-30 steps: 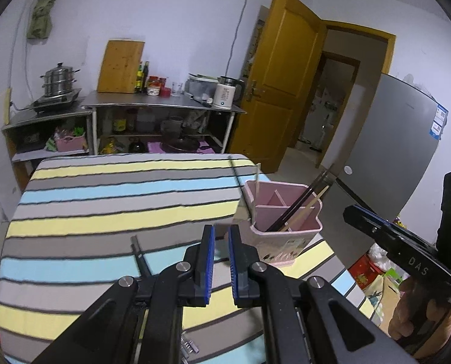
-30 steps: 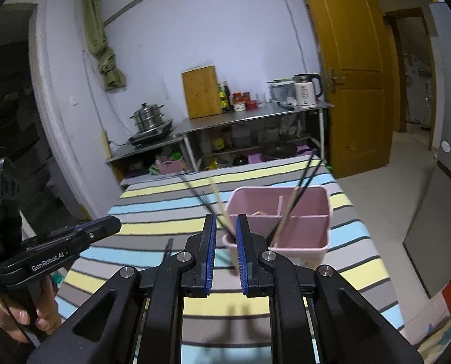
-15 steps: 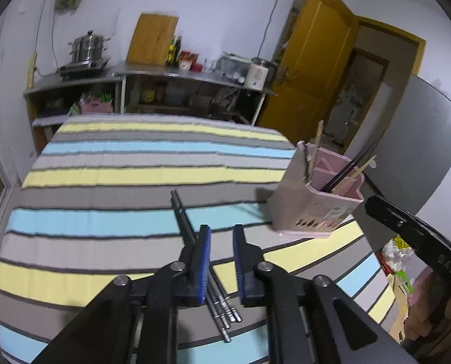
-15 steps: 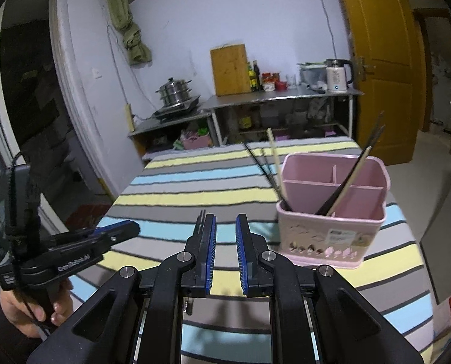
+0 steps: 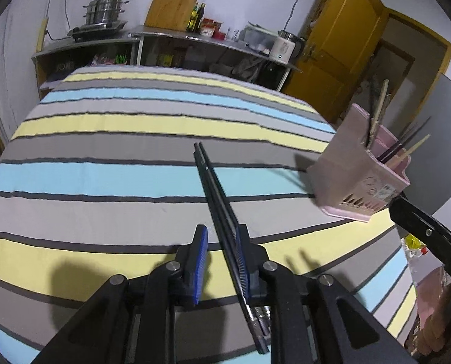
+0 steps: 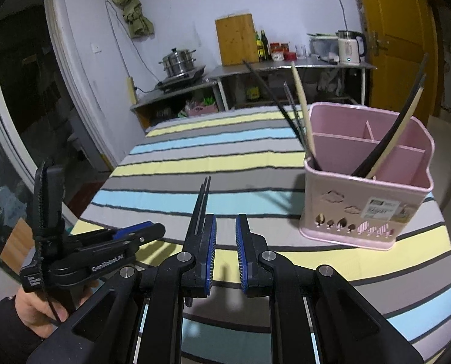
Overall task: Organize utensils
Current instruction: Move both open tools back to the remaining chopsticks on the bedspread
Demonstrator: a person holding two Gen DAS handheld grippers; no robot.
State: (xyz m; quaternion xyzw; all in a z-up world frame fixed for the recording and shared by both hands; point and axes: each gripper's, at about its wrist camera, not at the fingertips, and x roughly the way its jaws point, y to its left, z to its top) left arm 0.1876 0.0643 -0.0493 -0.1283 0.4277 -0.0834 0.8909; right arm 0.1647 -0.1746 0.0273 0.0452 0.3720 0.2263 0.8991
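A pair of black chopsticks lies on the striped tablecloth, pointing away from me. My left gripper is open just above their near part, which passes between its jaws close to the right pad. A pink utensil holder with several chopsticks in it stands at the right. In the right wrist view the holder is ahead on the right and the black chopsticks lie ahead left. My right gripper is open and empty above the cloth; the left gripper shows at its left.
Steel kitchen shelves with a steamer pot, cutting board, bottles and a kettle stand behind the table. A yellow door is at the back right. The table edge drops off right of the holder.
Both grippers opened from nearly shut. The left gripper dropped lower and forward over the black chopsticks. The right gripper moved closer to the table and the holder.
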